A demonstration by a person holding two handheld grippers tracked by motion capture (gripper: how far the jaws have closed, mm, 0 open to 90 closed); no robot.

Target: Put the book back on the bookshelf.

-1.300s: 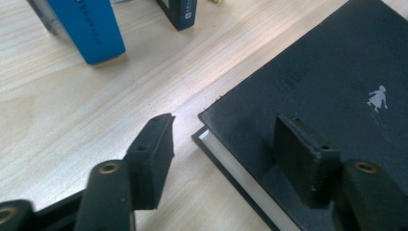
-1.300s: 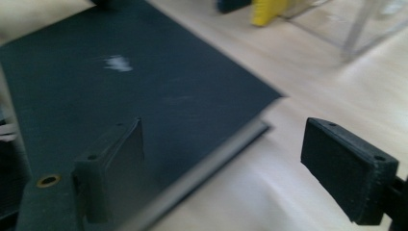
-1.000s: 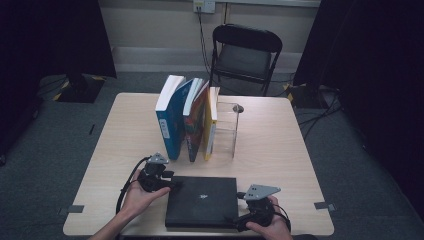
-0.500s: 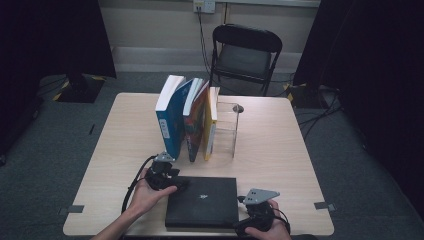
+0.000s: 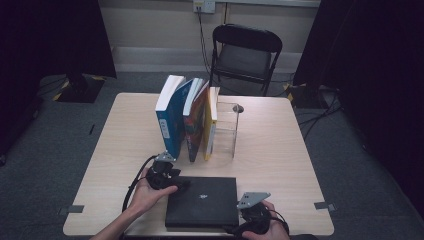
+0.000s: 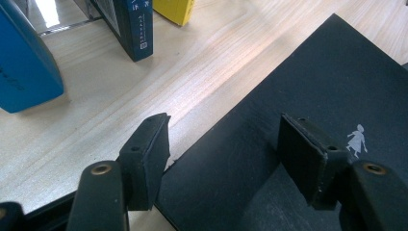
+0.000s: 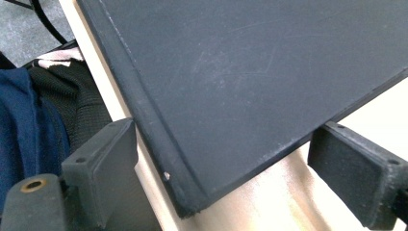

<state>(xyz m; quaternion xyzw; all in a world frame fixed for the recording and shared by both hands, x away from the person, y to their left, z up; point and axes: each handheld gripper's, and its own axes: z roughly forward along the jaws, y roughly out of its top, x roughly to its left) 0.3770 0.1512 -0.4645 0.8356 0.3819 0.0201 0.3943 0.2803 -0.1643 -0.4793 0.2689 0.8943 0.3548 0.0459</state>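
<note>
Black book (image 5: 201, 200), flat on the table (image 5: 280, 150) at 6 o'clock, close to the near edge and well apart from the row of standing books (image 5: 187, 120) at 12 o'clock. Thin and wide, with a dull dark cover, a raised rim along the edge, a few faint scratches and a tiny white figure (image 6: 356, 139) printed on top. Left tongs (image 6: 223, 139) at its 10 o'clock corner, jaws about half wide and just been opening, set astride that corner with one pad over the wood and one over the cover, not pressing. Right tongs (image 7: 231, 154) at its 5 o'clock corner, jaws wide, corner in between, no pad touching. Could go wrong from here: pinched only at the very tips of two corners, might twist, sag or slip out on the way up. Lifted unevenly, might tilt and slide off the near edge. Swung too far toward 12 o'clock, might knock the standing books over.
</note>
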